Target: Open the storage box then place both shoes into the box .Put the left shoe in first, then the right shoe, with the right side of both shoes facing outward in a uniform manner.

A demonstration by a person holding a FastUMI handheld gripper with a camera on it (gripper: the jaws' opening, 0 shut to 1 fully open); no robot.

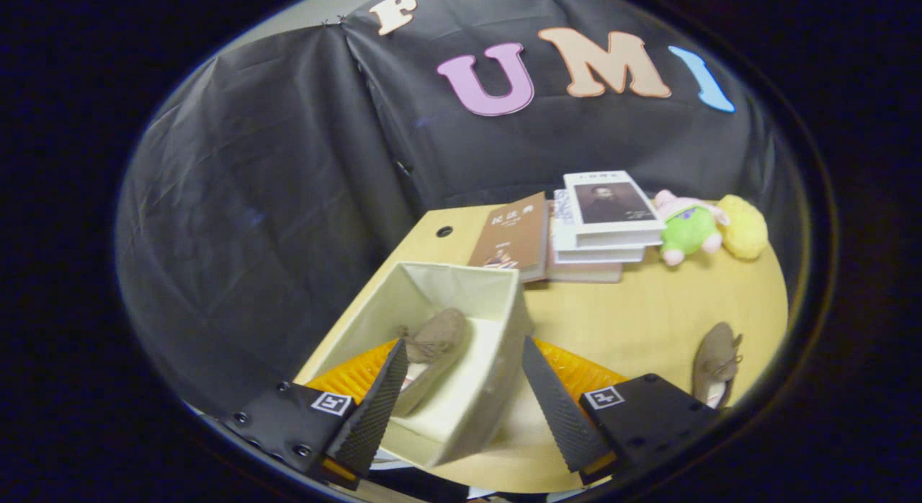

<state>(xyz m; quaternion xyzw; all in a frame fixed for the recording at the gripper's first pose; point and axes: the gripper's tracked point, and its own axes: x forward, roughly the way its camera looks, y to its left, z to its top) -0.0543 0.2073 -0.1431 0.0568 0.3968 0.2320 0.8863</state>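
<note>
Gripper [461,398]: fingers spread wide, holding nothing, above the open storage box [461,301]. One tan shoe [431,348] lies inside the box, between the fingers, close to the left one. Second tan shoe [714,362] on the wooden table [648,323], beyond the right finger, well apart from the box. Farther back: stacked books [598,225], plush toys [709,229].
</note>
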